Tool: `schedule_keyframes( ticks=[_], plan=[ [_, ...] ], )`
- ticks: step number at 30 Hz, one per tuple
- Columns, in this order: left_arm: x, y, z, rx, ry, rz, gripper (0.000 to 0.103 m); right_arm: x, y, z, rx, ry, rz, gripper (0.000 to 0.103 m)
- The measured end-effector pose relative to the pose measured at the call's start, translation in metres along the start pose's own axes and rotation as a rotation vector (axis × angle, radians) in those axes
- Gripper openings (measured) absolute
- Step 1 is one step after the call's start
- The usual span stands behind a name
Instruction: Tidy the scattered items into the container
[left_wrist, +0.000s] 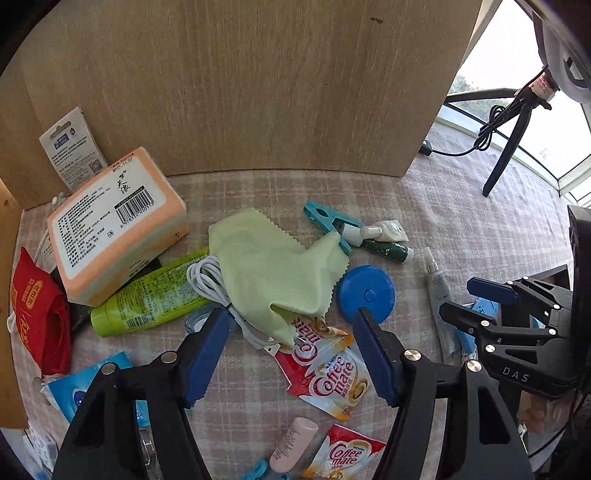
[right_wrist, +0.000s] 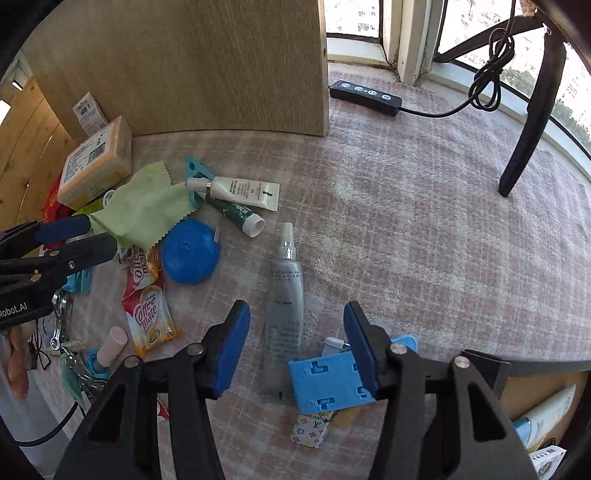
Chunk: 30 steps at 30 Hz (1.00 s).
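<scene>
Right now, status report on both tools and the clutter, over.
Left tool open above green cloth. Right tool open over grey spray tube. Nothing held. Blue block crowds right tool.

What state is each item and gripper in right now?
left gripper: open, nothing held, above the cloth's edge.
right gripper: open, empty, grey spray tube between the fingers, untouched.
grey spray tube: lying flat, cap on.
green cloth: crumpled, draped over the white cable.
green tube: lying flat under the white tube, capped.
blue round case: closed, flat.
</scene>
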<state>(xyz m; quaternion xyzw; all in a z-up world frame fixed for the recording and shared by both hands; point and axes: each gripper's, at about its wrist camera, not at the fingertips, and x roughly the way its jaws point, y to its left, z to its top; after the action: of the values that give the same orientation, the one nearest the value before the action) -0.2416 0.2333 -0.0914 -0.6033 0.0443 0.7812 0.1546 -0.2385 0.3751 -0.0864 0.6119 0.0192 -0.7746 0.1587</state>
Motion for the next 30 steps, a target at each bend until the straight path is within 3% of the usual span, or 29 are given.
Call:
schedule_keyframes(
  ticks=[3,9,12,14,20,30],
  plan=[
    [0.006,-0.001,0.003,0.003,0.008,-0.001,0.063,0.007,0.003,0.006,0.004,0.015,-0.003,0.052],
    [0.013,-0.003,0.006,-0.002,0.031,-0.009,0.039,0.017,0.012,0.009,-0.022,0.042,-0.048,0.035],
    [0.013,-0.002,0.004,-0.016,0.026,-0.008,0.018,0.017,0.016,0.007,-0.046,0.039,-0.076,0.024],
    [0.011,-0.001,0.003,-0.021,0.015,-0.02,0.006,0.016,0.015,0.006,-0.041,0.037,-0.074,0.023],
    [-0.013,-0.008,-0.002,-0.01,-0.046,-0.035,0.002,0.004,0.008,-0.001,0.007,0.011,-0.034,0.015],
    [-0.073,-0.012,-0.024,0.037,-0.143,-0.098,0.002,-0.057,-0.004,-0.026,0.051,-0.093,0.042,0.011]
  ],
)
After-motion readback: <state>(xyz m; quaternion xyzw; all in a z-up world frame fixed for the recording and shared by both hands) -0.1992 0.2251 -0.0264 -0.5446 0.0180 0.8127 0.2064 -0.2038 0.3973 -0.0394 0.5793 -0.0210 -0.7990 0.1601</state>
